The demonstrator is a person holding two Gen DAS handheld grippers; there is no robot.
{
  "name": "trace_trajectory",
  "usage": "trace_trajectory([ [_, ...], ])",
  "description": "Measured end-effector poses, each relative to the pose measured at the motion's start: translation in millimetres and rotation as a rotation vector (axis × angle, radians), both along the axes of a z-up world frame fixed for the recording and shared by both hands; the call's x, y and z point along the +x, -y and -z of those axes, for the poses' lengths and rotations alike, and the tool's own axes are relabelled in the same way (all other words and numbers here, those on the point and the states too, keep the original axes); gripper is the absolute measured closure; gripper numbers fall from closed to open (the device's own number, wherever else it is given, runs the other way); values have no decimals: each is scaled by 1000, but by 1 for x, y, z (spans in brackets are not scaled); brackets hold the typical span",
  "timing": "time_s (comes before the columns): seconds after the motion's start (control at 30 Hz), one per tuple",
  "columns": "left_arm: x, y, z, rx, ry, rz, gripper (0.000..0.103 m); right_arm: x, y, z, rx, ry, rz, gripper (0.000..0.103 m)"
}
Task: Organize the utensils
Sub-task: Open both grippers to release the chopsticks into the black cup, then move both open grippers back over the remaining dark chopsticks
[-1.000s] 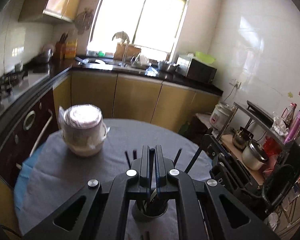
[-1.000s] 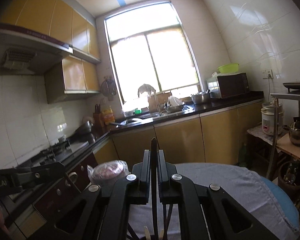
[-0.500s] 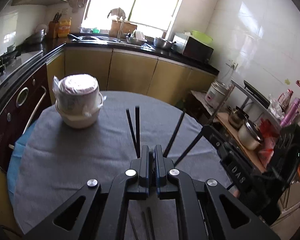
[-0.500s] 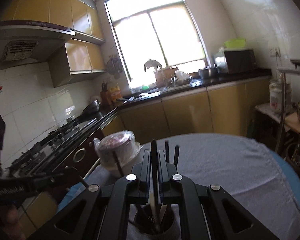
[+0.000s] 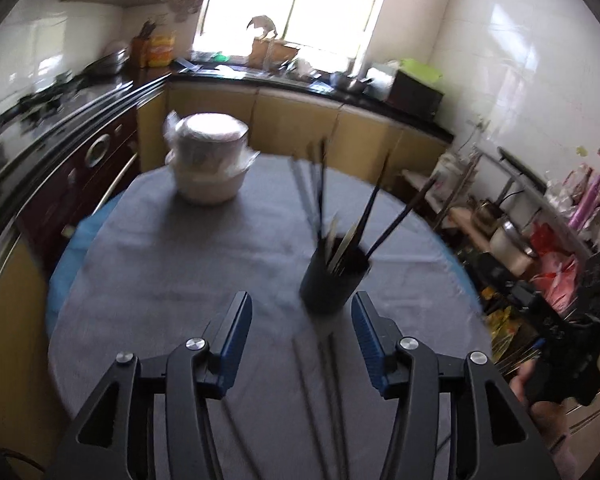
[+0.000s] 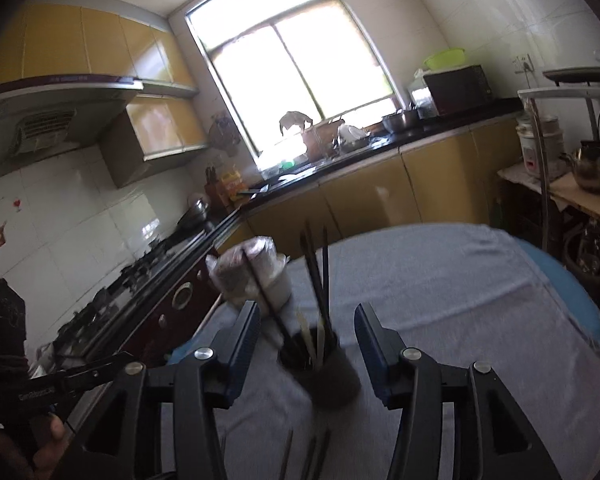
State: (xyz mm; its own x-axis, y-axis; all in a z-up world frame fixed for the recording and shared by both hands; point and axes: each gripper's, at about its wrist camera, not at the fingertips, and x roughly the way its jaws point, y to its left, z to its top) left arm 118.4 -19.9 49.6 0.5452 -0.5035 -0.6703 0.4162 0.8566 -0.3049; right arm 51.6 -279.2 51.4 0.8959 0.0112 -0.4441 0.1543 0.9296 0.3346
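A matt grey cloth (image 5: 188,280) covers the table. The dark holder (image 5: 332,280) looks smooth, the wall tiles (image 5: 520,60) glossy. The wrapped pot (image 5: 210,160) wears crinkled clear plastic.

Bright window (image 6: 300,92) lights white-tiled walls (image 5: 520,60), yellow cabinets (image 6: 380,204) and black countertop (image 5: 300,82).

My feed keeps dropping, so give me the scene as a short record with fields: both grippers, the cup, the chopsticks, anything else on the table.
left gripper: jaws just opened, nothing between them
right gripper: jaws just opened, empty
cup: dark, upright on the grey tablecloth
chopsticks in cup: several, leaning apart
loose chopsticks: flat on the cloth, in front of the cup
wrapped bowls: stacked at the far left
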Motion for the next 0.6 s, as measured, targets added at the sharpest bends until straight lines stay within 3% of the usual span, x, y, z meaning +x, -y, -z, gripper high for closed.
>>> trace_trajectory([
  [0.27,-63,-10,57,185,-16,-88,41,-58,-35,45,1,-98,-62,51],
  [0.43,-92,-4,92,313,-22,-96,40,-72,-51,78,-40,-181,-85,51],
  [0.6,-106,1,111,395,-11,-96,39,-84,-58,98,-75,-248,-70,51],
])
